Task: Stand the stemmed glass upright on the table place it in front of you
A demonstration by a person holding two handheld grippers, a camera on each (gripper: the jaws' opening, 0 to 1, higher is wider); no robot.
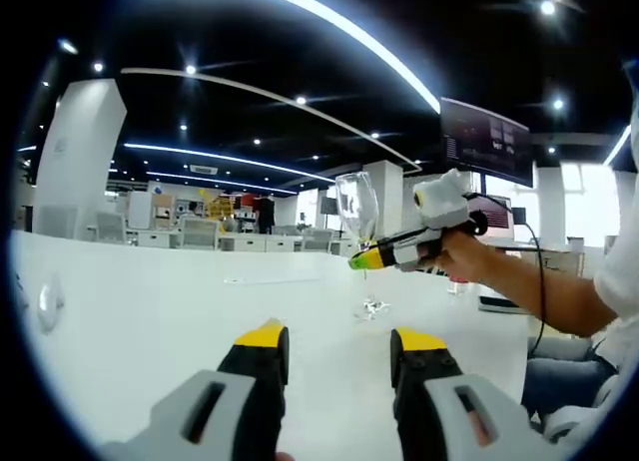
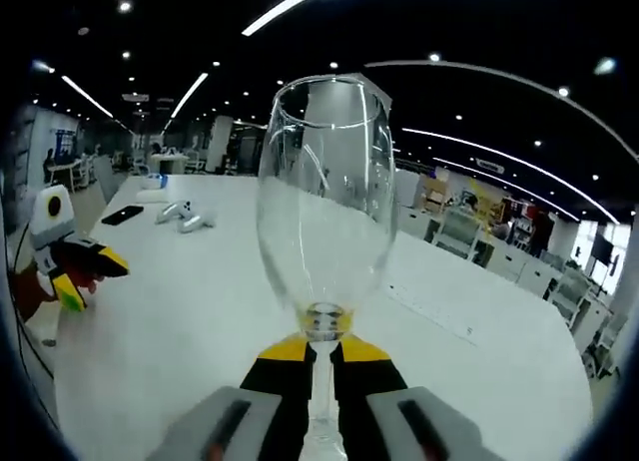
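**Glass upright, stem pinched by right jaws**

Left gripper view: the left gripper (image 1: 339, 346) hovers over the white counter (image 1: 150, 301), its jaws spread with nothing between them. Beyond, the glass (image 1: 357, 210) stands upright with its foot on the counter, the right gripper (image 1: 361, 259) reaching in at stem height, held by a hand (image 1: 469, 256).

Right gripper view: the right gripper's (image 2: 321, 349) jaws pinch the stem just under the glass's (image 2: 324, 202) bowl. A phone (image 2: 122, 215) lies near the counter's (image 2: 479, 371) far edge. No readable writing.

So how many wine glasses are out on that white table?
1. The stemmed glass stands upright on the white table, with the right gripper shut on its stem, across from the left gripper. Others could be out of view.
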